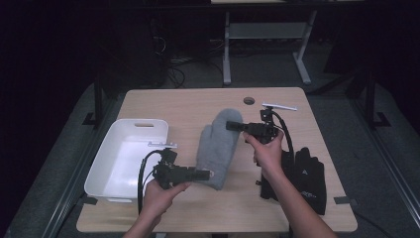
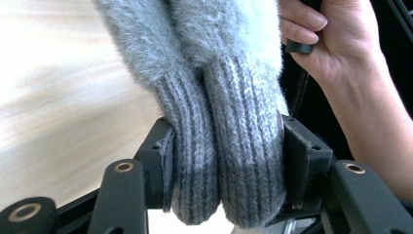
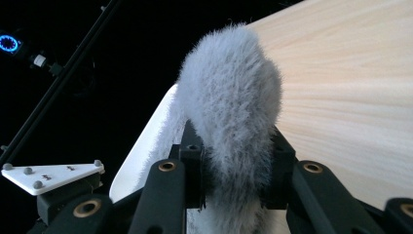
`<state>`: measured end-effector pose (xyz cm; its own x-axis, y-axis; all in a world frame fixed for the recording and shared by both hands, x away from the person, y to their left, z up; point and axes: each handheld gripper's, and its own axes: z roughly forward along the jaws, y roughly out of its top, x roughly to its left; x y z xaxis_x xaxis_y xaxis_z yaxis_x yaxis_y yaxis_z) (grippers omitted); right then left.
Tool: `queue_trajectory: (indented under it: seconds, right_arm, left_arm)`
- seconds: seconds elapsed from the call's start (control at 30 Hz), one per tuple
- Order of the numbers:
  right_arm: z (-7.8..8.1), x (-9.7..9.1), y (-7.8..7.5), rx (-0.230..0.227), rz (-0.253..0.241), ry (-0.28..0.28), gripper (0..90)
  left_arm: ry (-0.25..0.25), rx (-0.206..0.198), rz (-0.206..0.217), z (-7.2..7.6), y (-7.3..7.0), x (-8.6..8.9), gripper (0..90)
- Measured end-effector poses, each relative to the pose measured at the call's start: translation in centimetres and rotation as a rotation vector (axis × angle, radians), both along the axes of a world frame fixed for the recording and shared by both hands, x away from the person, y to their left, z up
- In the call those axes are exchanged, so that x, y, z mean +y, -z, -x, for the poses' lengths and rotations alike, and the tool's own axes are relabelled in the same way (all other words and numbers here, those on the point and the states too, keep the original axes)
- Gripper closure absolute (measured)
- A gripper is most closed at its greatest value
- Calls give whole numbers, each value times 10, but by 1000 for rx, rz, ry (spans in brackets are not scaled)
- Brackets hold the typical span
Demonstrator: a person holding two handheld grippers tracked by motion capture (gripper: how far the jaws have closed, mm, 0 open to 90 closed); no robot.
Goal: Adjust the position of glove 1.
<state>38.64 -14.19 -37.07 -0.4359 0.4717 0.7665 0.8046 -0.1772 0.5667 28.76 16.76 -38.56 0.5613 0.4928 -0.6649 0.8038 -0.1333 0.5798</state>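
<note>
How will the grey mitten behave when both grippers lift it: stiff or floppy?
Probably floppy: the grey mitten is soft knit, and its ribbed cuff squashes between the left gripper pads. It looks light, and the fuzzy tip in the right gripper should hardly slip.

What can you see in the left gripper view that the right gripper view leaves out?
The left gripper view gives the ribbed knit cuffs of the grey mittens, two layers side by side, squeezed between its jaws, and the person's right hand beyond. The right gripper view gives the fluffy tip pinched between its own jaws, the white bin and a grey three-cornered plate. Both share the grey mittens and the wooden table.
</note>
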Motion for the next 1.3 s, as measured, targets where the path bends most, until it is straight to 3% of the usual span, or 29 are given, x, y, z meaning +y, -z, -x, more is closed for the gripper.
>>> queue_trajectory:
  seconds: [0.7, 1.3]
  right_arm:
    - [-16, 57, -54, -61, 48, -89, 677]
    - [-31, 110, -78, -93, 63, -154, 672]
  left_arm:
    - [-73, -62, 30, 3, -36, 52, 450]
    - [-140, -70, 21, 4, -53, 96, 442]
